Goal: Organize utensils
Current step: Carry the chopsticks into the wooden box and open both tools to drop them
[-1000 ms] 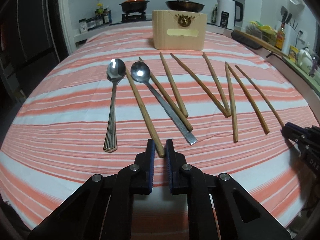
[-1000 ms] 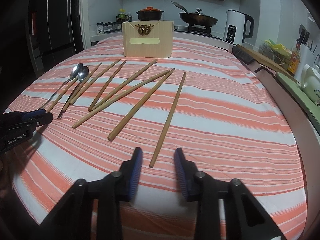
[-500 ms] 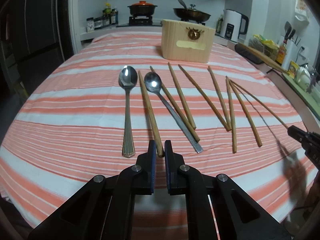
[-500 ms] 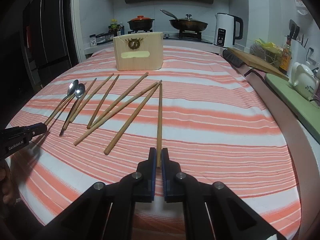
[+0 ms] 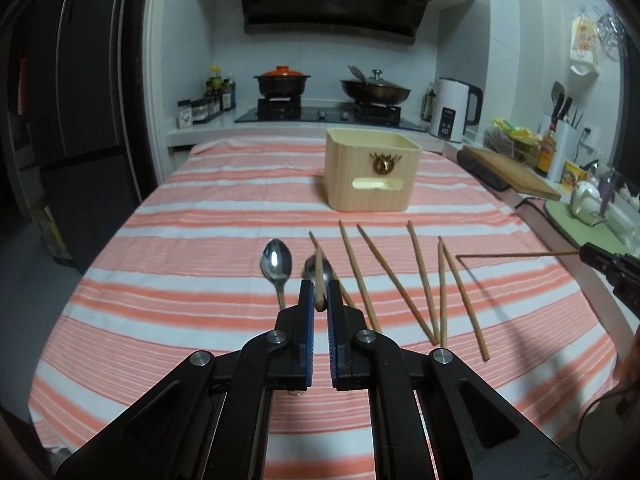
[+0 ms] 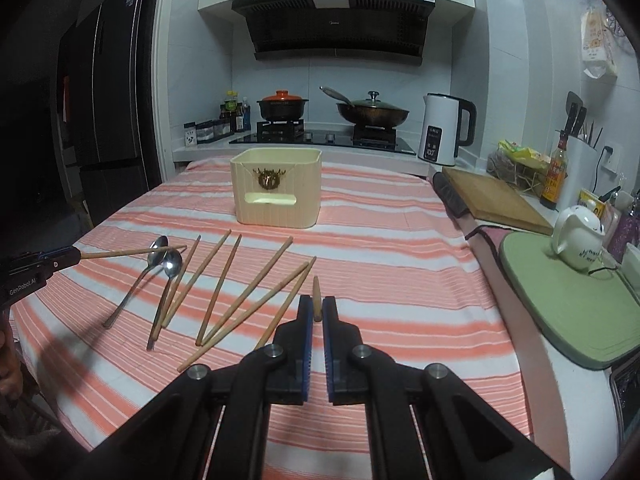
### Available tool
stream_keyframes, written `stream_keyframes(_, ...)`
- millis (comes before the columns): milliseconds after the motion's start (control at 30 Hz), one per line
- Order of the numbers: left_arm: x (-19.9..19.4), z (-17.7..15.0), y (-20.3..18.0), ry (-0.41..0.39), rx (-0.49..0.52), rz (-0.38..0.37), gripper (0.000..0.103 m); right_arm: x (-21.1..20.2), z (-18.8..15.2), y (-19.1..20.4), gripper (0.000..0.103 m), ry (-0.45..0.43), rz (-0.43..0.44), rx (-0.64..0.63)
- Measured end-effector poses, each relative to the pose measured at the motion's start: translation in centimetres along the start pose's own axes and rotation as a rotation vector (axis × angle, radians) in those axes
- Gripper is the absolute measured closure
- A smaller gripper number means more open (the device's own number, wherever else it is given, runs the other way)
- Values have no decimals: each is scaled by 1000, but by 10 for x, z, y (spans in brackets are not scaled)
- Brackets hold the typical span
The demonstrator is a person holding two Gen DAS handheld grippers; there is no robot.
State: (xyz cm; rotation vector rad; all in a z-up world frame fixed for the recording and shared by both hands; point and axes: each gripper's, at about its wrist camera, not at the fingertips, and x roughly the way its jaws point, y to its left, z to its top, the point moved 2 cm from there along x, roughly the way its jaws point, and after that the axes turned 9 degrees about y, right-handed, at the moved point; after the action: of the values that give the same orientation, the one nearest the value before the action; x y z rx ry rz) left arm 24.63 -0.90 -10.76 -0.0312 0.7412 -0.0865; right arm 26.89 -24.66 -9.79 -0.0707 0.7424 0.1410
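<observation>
**Both grippers hold a chopstick above the table**

The left gripper (image 5: pixel 319 300) has its jaws closed narrowly on a chopstick (image 5: pixel 319 280), which points forward toward the box (image 5: pixel 372 176) and hangs above the striped cloth (image 5: pixel 180 280). In the right wrist view the same gripper (image 6: pixel 60 258) shows at the left edge, its chopstick (image 6: pixel 132 253) raised and crossing over the spoon bowls, on the near left of the box.

The right gripper (image 6: pixel 317 312) has its jaws closed narrowly on another chopstick (image 6: pixel 316 298), seen almost end-on and pointing toward the box. From the left wrist view that gripper (image 5: pixel 592 254) sits at the right edge, holding its chopstick (image 5: pixel 516 256) roughly level above the cloth, near right of the box.

The box is cream, open-topped, upright on the table, with a slot in its front wall and a small metal emblem above the slot. In front of the box, on the cloth, lie two spoons: one (image 5: pixel 276 266) to the box's near left, the other (image 5: pixel 326 270) just beside it and partly hidden behind the left gripper's chopstick. Six loose chopsticks (image 5: pixel 388 276) fan out in front of the box, to the right of the spoons, their far tips toward it; some cross or touch at the near ends.

Behind the box stand a pot (image 5: pixel 282 82), a pan (image 5: pixel 375 90) and a kettle (image 5: pixel 454 110).
</observation>
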Motion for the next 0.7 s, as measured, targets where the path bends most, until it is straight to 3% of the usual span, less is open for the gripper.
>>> stream_keyframes(700,-18,63,28,-74,-43,-109,99,-21,65,-11,98,-111,85,31)
